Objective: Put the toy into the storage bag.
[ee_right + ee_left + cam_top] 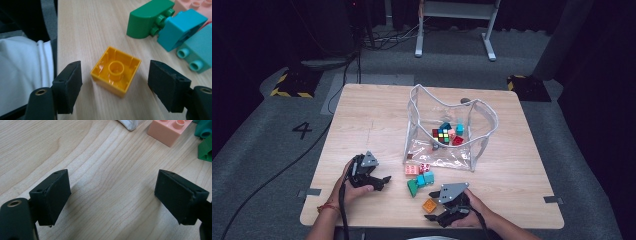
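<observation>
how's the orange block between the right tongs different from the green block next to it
The orange block is square and lies upside down, hollow underside facing up; the green block has a rounded edge and lies on its side, studs pointing sideways. The orange block sits alone between the open right tongs, untouched; the green block seems to touch a blue block. Both are glossy plastic and rest on the table.

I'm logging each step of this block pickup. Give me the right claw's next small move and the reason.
Probably ease the right claw a little further forward and down around the yellow block, then close. In the right gripper view the block lies hollow side up on the table between the open jaws, with gaps on both sides, so neither pad touches it yet. The green block sits clear of the path.
</observation>
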Available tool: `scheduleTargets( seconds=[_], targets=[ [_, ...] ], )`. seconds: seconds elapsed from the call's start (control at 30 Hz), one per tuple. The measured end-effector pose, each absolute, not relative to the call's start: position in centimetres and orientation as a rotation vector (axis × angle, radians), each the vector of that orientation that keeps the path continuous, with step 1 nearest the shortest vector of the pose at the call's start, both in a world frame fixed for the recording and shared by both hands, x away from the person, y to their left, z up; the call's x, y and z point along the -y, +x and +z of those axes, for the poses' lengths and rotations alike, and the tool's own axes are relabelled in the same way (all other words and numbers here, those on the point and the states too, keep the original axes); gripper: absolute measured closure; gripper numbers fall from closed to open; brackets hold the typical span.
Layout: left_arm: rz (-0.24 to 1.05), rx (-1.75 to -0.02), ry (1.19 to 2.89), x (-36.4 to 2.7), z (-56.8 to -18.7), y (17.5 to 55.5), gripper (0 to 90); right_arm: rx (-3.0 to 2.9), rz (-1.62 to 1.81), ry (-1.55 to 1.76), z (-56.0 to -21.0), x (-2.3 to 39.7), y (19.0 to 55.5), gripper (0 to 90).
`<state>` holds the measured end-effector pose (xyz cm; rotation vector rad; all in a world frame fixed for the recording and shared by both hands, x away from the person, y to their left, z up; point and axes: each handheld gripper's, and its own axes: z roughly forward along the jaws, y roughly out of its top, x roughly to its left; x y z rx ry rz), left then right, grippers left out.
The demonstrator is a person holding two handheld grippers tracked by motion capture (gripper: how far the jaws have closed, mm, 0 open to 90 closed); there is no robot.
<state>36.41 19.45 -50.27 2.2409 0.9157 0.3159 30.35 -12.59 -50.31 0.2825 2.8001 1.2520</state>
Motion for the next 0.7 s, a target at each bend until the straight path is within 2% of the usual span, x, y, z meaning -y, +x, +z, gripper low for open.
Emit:
scheduleTargets(
  seconds=[0.13, 0.33, 0.43, 0.5, 0.7],
  targets=[
    [0.313, -0.916, 2.240, -19.4, -50.3, 36.4, 13.5, -2.779, 1.249, 0.302, -50.3, 12.2, 30.4, 32.1],
    [0.316, -0.916, 2.241, -19.5, -50.3, 36.4, 13.5, -2.756, 1.248, 0.300, -50.2, 12.6, 30.5, 48.6],
    [0.316, -0.916, 2.241, -19.5, -50.3, 36.4, 13.5, -2.753, 1.256, 0.310, -50.2, 12.9, 30.7, 51.7],
    [0.316, -0.916, 2.241, -19.5, -50.3, 36.4, 13.5, -2.741, 1.255, 0.337, -50.2, 13.1, 30.8, 59.0],
    [0.316, -0.916, 2.241, -19.5, -50.3, 36.4, 13.5, -2.743, 1.251, 0.360, -50.1, 14.2, 31.4, 59.6]
  ],
)
